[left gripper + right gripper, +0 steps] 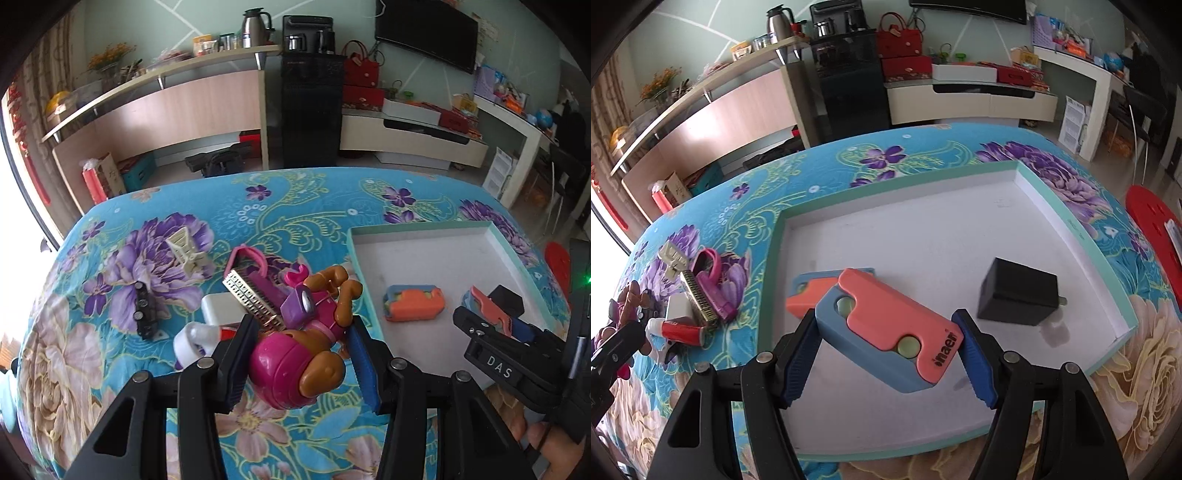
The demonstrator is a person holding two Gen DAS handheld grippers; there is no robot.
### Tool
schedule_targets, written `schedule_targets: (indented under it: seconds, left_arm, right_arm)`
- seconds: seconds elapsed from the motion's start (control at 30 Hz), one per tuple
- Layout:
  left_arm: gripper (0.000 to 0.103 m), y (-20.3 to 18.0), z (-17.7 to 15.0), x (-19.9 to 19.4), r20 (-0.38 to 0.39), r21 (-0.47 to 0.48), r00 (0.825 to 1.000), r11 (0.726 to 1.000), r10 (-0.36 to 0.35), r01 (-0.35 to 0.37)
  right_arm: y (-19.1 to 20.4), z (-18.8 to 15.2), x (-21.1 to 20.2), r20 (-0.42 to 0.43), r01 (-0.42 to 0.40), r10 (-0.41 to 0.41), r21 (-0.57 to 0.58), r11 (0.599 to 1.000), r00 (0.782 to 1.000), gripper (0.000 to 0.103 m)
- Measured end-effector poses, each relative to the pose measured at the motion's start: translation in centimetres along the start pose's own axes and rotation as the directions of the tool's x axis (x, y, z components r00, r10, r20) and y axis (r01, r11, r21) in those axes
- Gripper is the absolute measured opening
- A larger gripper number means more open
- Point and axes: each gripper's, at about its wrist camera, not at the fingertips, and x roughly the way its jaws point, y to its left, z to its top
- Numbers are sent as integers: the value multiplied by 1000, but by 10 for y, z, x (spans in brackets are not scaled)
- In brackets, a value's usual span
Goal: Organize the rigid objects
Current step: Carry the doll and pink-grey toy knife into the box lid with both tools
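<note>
Left tongs (299, 354) clamp the toy figure (303, 350); right tongs (886, 354) clamp the pink-blue case (890, 328). Advise lowering each inside the tray (1108, 266) walls ahead before letting go.

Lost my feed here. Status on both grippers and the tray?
Left gripper shut on pink toy figure, over the cloth. Right gripper shut on coral-blue block, above tray. Black cube and second block inside; path clear.

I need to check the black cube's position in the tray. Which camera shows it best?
The right wrist view: the black cube sits whole and unblocked on the tray floor. In the left wrist view, only its top peeks out behind the right gripper.
</note>
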Motion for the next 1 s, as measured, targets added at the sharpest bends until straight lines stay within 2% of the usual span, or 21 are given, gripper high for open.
schedule_targets:
  seconds: [0.23,0.37,0.7,1.0]
  left_arm:
    - [52,-59,10,21,-33,111,998,992,-61,64]
    - [52,-81,8,37,-67,152,995,985,-69,79]
    - [52,-112,-4,63,-131,196,988,974,-85,109]
    - [54,-108,-13,70,-144,163,984,978,-108,131]
  right_arm:
    - [-29,1,6,-21,0,1,63,998,1000,73]
    - [-42,0,9,-31,38,-35,89,995,999,73]
    - [-73,-2,12,-46,79,-73,165,983,996,73]
    - [-75,-2,12,-41,91,-85,182,979,996,73]
